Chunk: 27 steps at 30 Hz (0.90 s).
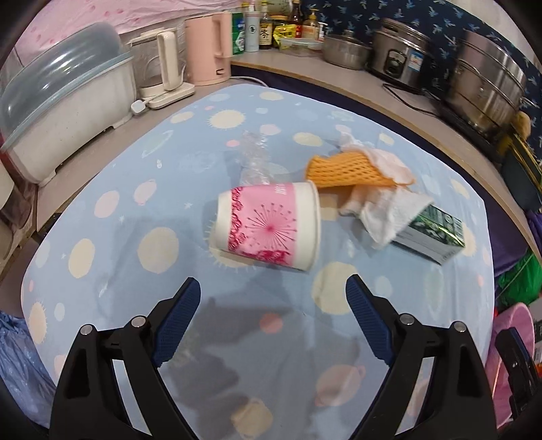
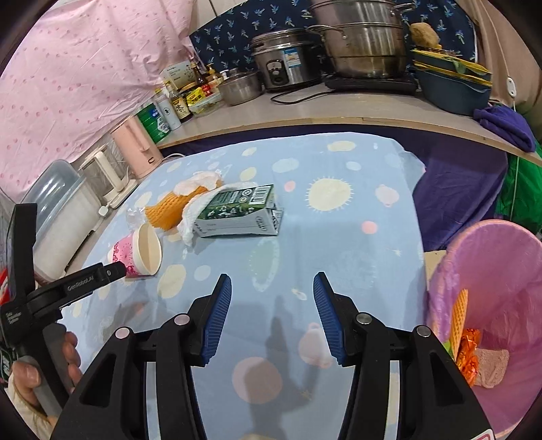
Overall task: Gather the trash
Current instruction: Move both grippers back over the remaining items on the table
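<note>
A pink-and-white paper cup (image 1: pixel 267 225) lies on its side on the blue patterned tablecloth (image 1: pixel 111 243), just ahead of my open, empty left gripper (image 1: pixel 272 287). Behind it lie crumpled clear plastic (image 1: pixel 254 159), an orange foam net (image 1: pixel 345 167), white tissue (image 1: pixel 389 210) and a green-and-white carton (image 1: pixel 433 233). In the right wrist view the cup (image 2: pixel 144 252), foam net (image 2: pixel 166 211), tissue (image 2: pixel 193 216) and carton (image 2: pixel 237 211) lie ahead and to the left of my open, empty right gripper (image 2: pixel 272 287). A pink-lined trash bin (image 2: pixel 491 304) with some trash inside stands at the right.
Kettles (image 1: pixel 206 47), a covered dish rack (image 1: pixel 64 108), bottles (image 1: pixel 267 28), a rice cooker (image 1: pixel 399 57) and steel pots (image 1: pixel 487 88) line the counter behind the table. A purple cloth (image 2: pixel 504 125) lies on the counter above the bin. The left gripper's body (image 2: pixel 64 287) shows at left.
</note>
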Tool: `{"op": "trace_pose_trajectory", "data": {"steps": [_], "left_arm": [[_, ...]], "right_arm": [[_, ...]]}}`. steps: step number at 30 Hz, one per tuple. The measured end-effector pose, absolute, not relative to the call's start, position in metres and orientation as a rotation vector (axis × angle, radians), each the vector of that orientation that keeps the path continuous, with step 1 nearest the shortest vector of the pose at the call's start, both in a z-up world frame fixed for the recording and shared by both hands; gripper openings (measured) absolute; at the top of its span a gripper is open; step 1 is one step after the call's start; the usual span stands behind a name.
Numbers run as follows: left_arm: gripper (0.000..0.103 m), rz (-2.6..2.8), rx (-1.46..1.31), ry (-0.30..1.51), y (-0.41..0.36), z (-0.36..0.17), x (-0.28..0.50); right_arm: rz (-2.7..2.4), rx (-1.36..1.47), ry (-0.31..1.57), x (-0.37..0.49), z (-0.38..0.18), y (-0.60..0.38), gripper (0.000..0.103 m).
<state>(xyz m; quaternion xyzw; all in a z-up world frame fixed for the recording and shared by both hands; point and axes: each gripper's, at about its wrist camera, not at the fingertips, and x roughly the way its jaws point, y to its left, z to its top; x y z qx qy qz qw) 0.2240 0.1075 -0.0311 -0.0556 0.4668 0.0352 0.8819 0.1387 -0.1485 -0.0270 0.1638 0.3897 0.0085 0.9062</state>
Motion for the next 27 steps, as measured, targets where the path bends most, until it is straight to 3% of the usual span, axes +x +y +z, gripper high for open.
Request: {"op": "trace_pose_trajectory", "data": {"steps": [1, 4, 17, 19, 21, 27], "left_arm": [[0.091, 0.074, -0.117, 0.971, 0.109, -0.032, 0.227], [0.093, 0.083, -0.107, 0.953, 0.11, -0.033, 0.236], [0.093, 0.135, -0.072, 1.03, 0.112, -0.067, 0.28], [0.09, 0.135, -0.07, 1.032, 0.113, -0.07, 0.281], [0.08, 0.127, -0.073, 1.042, 0.114, -0.071, 0.283], [0.08, 0.125, -0.086, 1.047, 0.118, -0.069, 0.281]], "right_arm": [[0.021, 0.336, 0.808, 0.142, -0.027, -0.146, 0.049], [0.029, 0.331, 0.815, 0.149, -0.028, -0.14, 0.049], [0.058, 0.304, 0.834, 0.179, -0.034, -0.125, 0.049], [0.059, 0.303, 0.835, 0.182, -0.034, -0.124, 0.049], [0.06, 0.305, 0.836, 0.184, -0.035, -0.124, 0.049], [0.06, 0.297, 0.837, 0.19, -0.036, -0.123, 0.049]]}}
